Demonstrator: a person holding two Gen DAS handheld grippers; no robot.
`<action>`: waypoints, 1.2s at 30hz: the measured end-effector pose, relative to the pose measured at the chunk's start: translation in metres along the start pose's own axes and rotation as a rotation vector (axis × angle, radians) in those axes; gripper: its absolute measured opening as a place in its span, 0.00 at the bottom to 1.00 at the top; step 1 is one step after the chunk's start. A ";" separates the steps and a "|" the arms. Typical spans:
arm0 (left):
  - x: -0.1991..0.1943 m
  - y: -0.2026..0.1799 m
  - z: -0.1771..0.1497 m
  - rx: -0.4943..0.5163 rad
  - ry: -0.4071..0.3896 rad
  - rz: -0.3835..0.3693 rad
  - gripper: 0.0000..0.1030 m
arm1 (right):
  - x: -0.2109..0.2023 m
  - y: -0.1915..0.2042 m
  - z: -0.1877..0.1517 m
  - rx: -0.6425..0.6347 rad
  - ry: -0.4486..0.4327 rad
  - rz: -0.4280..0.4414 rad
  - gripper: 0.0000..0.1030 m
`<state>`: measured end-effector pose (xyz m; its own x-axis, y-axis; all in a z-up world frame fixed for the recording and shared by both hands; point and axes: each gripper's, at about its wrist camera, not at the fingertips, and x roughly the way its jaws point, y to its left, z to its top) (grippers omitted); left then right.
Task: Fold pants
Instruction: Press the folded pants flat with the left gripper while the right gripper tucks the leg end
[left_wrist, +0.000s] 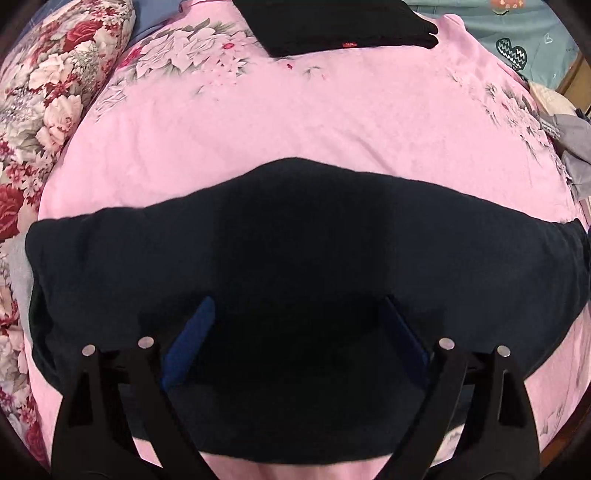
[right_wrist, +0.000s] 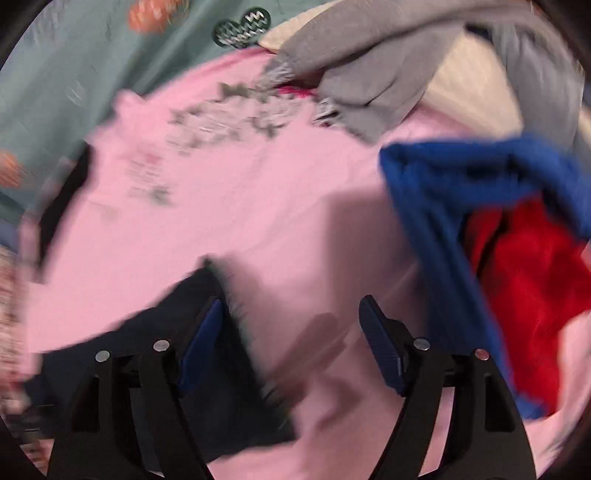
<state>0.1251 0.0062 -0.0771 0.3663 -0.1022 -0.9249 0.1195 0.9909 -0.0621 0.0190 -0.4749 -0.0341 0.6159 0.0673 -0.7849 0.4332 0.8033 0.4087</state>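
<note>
The left gripper (left_wrist: 295, 325) hangs spread over the folded dark pants (left_wrist: 295, 240) on the pink sheet (left_wrist: 295, 122). The right gripper (right_wrist: 291, 325), also spread, holds nothing, the pants' corner beside its left finger. Beyond lie blue cloth (right_wrist: 461, 177) and grey cloth (right_wrist: 369, 74).

The left gripper (left_wrist: 295, 332), black-armed with blue-padded fingers (left_wrist: 188, 339), points steeply downward, its fingers spread wide with nothing pinched. The right gripper (right_wrist: 291, 339), of the same build, tilts downward too, blue-padded fingers (right_wrist: 380, 347) apart, gripping nothing.
</note>
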 end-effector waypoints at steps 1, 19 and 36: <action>-0.005 0.003 -0.005 -0.003 -0.005 -0.008 0.89 | -0.013 0.001 -0.013 -0.021 -0.010 0.008 0.77; -0.008 0.067 -0.065 -0.024 -0.073 0.058 0.90 | 0.044 0.029 -0.039 0.075 0.044 0.066 0.16; -0.029 0.104 -0.056 -0.165 -0.082 -0.075 0.90 | 0.066 0.296 -0.159 -0.629 0.321 0.262 0.49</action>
<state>0.0754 0.1170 -0.0778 0.4369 -0.1765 -0.8820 -0.0008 0.9805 -0.1967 0.0833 -0.1387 -0.0386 0.3836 0.3945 -0.8350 -0.2180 0.9173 0.3332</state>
